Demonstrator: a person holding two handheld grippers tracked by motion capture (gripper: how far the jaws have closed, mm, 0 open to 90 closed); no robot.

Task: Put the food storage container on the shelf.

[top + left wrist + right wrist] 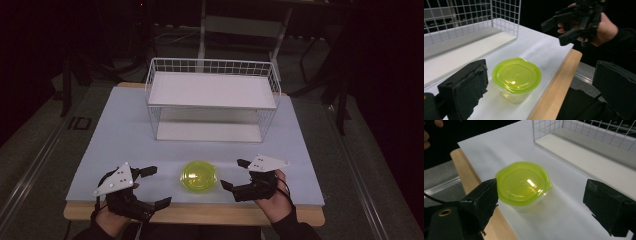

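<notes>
A small clear tub with a yellow-green lid (pixel 198 176) stands on the white tabletop (pixel 120 135) near its front edge. My left gripper (pixel 156 187) hovers to the tub's left, jaws wide apart and holding nothing. My right gripper (pixel 234 174) hangs just right of the tub, also open, clear of it. In the left gripper view the tub (pixel 516 77) sits ahead between my own pads, closer to the left one, with the right gripper (pixel 557 31) beyond it in a hand. The right gripper view looks down on the tub (pixel 522 183) by its left pad (pixel 484 200), untouched.
A white wire rack (pixel 212 92) with two shelves stands at the back middle of the table, open toward me. A wooden strip (pixel 200 214) runs along the table's front edge. Dark floor and furniture legs surround the table.
</notes>
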